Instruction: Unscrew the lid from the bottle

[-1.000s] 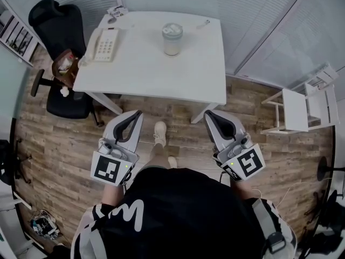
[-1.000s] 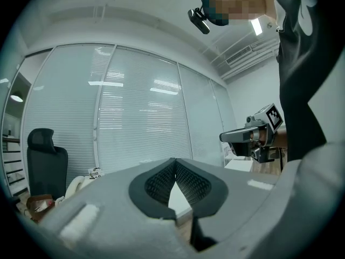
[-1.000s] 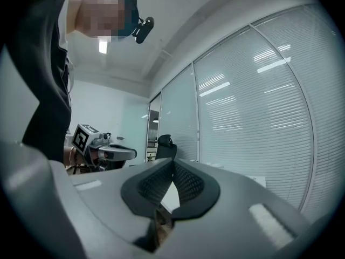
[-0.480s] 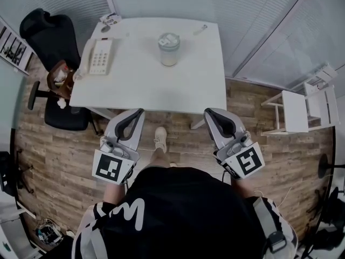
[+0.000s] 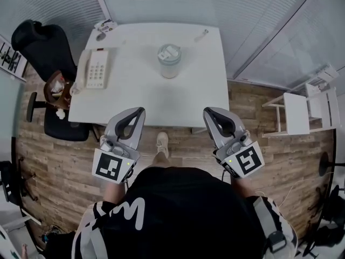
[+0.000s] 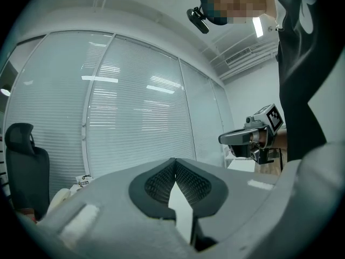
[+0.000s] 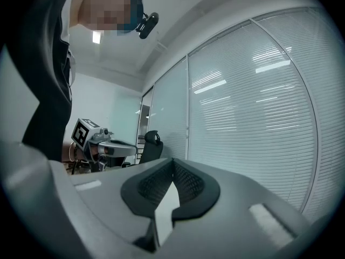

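A clear bottle (image 5: 170, 61) with a pale lid stands upright near the middle of the white table (image 5: 129, 96), towards its far side. Both grippers hang at the table's near edge, well short of the bottle. My left gripper (image 5: 141, 110) is shut and empty, its tip just over the table's front edge. To its right, my right gripper (image 5: 205, 111) is likewise shut with nothing in it. In the left gripper view the pads (image 6: 161, 179) meet at their tips; in the right gripper view the pads (image 7: 188, 183) meet too. Neither gripper view shows the bottle.
A white desk phone (image 5: 97, 68) lies at the table's left. A black office chair (image 5: 40, 45) with a bag stands left of the table. A small white side table (image 5: 299, 109) is at the right. Blinds cover the wall behind. My shoe (image 5: 161, 143) is below.
The table and bottle have come nearer in the head view as I walked forward. Both grippers stayed shut and kept their pose.
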Demonstrator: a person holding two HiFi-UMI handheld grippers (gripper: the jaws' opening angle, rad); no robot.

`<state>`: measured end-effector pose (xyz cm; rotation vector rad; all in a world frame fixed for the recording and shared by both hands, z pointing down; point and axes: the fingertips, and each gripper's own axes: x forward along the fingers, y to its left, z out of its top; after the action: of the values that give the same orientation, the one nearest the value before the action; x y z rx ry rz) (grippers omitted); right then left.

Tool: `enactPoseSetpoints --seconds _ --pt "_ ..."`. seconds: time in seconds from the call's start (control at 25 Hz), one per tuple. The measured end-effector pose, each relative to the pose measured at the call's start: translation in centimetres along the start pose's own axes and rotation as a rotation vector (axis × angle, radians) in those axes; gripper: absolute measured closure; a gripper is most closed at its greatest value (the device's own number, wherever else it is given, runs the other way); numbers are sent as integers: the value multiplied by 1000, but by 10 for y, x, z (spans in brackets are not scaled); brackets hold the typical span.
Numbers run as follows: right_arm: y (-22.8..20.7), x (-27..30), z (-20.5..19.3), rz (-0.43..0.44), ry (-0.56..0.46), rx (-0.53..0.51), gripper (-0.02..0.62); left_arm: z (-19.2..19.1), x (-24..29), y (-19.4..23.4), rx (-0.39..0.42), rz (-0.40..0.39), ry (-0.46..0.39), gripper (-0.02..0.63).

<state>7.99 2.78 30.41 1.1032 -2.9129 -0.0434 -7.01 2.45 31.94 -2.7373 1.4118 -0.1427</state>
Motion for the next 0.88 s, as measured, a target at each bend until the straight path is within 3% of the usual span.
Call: enactPoseSetpoints --seconds 0.88 --pt "-78 117 1 -72 15 2 594 -5 101 108 3 -96 13 603"
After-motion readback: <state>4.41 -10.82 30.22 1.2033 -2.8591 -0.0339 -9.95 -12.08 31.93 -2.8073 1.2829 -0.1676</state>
